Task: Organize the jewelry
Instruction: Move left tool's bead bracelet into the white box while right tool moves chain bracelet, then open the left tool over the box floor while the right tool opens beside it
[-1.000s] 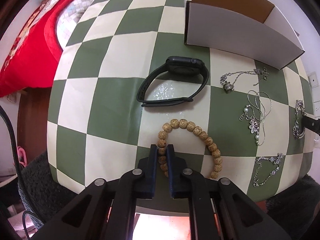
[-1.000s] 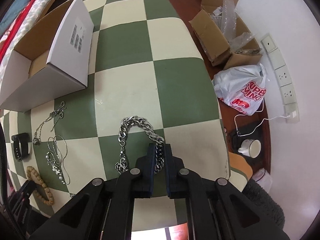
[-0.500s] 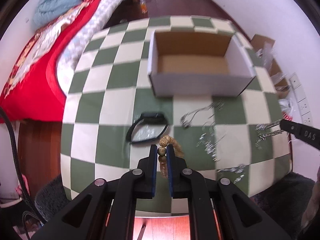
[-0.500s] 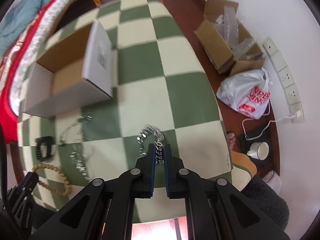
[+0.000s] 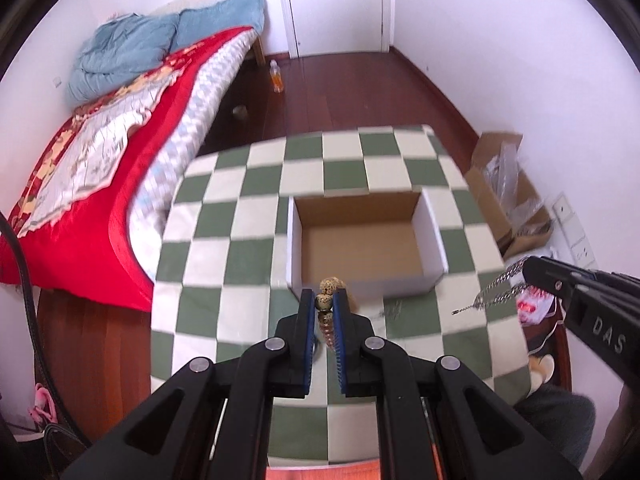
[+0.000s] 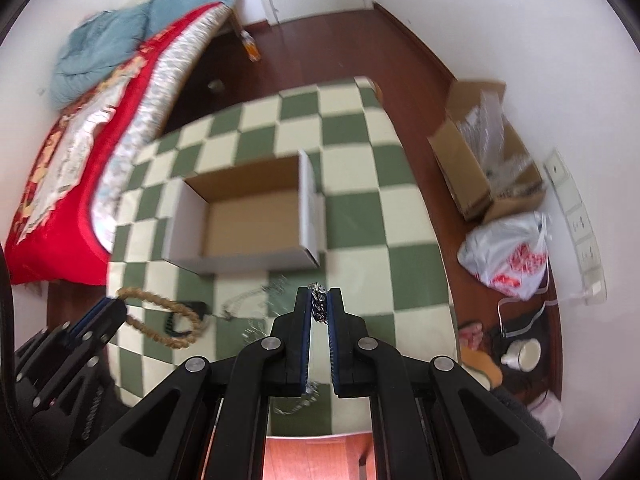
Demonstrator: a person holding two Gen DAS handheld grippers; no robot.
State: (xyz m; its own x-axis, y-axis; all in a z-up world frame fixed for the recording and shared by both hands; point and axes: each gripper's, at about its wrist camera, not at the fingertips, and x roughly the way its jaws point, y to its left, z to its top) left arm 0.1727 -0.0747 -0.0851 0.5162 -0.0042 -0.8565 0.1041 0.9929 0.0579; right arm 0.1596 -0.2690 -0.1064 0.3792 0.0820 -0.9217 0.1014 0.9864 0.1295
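My left gripper (image 5: 324, 304) is shut on a wooden bead bracelet (image 5: 328, 300) and holds it high above the checkered table (image 5: 240, 216); the bracelet also shows hanging in the right wrist view (image 6: 160, 316). My right gripper (image 6: 319, 304) is shut on a silver chain bracelet (image 6: 319, 308), which also shows dangling in the left wrist view (image 5: 496, 292). An open white cardboard box (image 5: 366, 240) with a brown inside stands on the table, ahead of and below both grippers. A black watch (image 6: 180, 316) and thin silver necklaces (image 6: 256, 300) lie on the table, blurred.
A bed with a red cover (image 5: 100, 168) runs along the table's left side. On the floor to the right are an open brown carton (image 6: 484, 172), a white plastic bag (image 6: 508, 256) and a cup (image 6: 524, 356). A bottle (image 5: 277, 76) stands on the floor near the door.
Both grippers have risen well above the table with their bracelets, which now hang in the air. The box has come into fuller view from above.
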